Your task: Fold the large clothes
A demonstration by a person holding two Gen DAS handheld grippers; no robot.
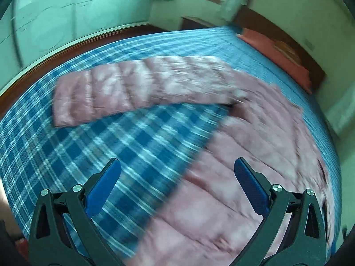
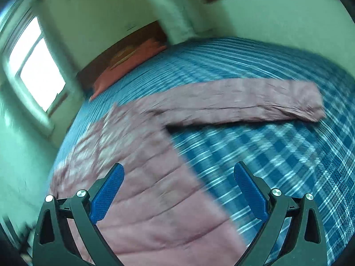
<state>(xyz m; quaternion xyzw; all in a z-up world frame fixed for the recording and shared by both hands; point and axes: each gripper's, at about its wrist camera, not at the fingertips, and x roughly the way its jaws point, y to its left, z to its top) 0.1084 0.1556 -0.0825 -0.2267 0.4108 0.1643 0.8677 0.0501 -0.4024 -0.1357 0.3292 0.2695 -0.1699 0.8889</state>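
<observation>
A pink quilted puffer jacket lies flat on a bed with a blue plaid cover. In the left wrist view one sleeve stretches out to the left. In the right wrist view the jacket's body is at the lower left and the other sleeve stretches out to the right. My left gripper is open and empty above the jacket's left edge. My right gripper is open and empty above the jacket's right edge. Both views are motion-blurred.
An orange-red pillow lies at the head of the bed against a dark wooden headboard; it also shows in the right wrist view. A bright window and pale walls surround the bed. The bed's wooden frame runs along the far side.
</observation>
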